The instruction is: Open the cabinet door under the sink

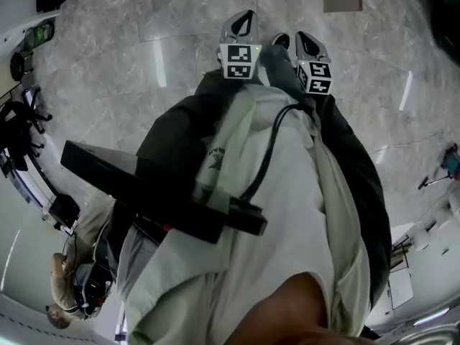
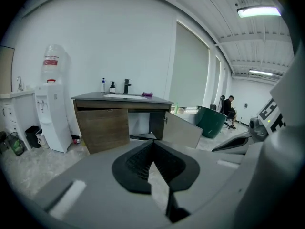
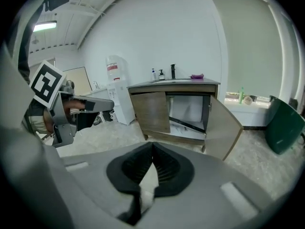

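The flat brown wood-grain cabinet door (image 3: 223,128) under the sink stood swung wide at the right side of the vanity, well ahead of me across the room. It showed a pale interior crossed by a slanting dark bar. The matching closed left door (image 3: 150,111) sat flush beside it. Above them ran the dark countertop (image 3: 174,83) with a tall black faucet (image 3: 172,71), two small pump bottles (image 3: 153,74) to its left and a purple object (image 3: 197,76) to its right. A white water dispenser (image 3: 116,92) with a clear jug on top stood just left of the vanity, and a dark green tub (image 3: 283,125) sat near the window wall on the right. Neither tool was anywhere near the door. My left gripper (image 2: 152,147) had its black ribbed pads pressed together at the tips with nothing between them, and my right gripper (image 3: 152,149) was likewise closed and empty. In the head view I had both held side by side, close together, out in front of the pale shirt (image 1: 287,214) above the grey marbled floor (image 1: 144,63). Far off in the left gripper view, a seated person (image 2: 229,109) was visible beyond the tub.
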Available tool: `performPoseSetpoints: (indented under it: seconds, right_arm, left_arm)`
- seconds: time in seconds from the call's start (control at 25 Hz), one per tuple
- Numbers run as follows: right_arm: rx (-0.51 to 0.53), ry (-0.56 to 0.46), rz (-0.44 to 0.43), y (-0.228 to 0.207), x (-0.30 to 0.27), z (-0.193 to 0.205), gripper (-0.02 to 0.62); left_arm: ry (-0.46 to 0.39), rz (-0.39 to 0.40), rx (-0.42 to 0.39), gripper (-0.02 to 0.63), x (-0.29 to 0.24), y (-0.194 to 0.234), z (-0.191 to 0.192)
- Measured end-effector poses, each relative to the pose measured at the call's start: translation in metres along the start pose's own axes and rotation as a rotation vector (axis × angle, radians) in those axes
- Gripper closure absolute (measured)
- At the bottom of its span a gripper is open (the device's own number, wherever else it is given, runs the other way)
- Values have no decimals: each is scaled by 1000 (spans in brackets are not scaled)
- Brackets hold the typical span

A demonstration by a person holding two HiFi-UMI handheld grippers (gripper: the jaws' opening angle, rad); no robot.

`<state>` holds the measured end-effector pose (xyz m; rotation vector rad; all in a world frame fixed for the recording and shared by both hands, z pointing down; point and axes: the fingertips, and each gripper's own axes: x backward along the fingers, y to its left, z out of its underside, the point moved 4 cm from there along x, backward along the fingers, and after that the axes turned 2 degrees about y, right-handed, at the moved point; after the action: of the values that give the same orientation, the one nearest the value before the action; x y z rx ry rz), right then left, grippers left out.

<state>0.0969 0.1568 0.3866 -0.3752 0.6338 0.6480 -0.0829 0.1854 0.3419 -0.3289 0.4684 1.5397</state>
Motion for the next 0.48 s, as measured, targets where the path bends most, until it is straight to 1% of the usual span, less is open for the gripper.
performPoseSetpoints:
  seconds: [0.08, 0.24, 0.36, 0.48]
  right_arm:
    - [4, -2, 6, 1, -1, -9, 594]
    - [-8, -14, 33, 0, -2, -24, 594]
    - [-6, -14, 24, 0, 1, -26, 594]
    - [4, -17, 17, 1, -2, -32, 594]
  left_arm:
    - [-12, -15, 7, 600, 5, 11, -5]
    - [-16, 1, -13, 600, 12, 18, -6]
    - [-19, 10, -32, 600, 16, 15, -9]
    - [-30, 2, -37, 600, 18, 19, -14]
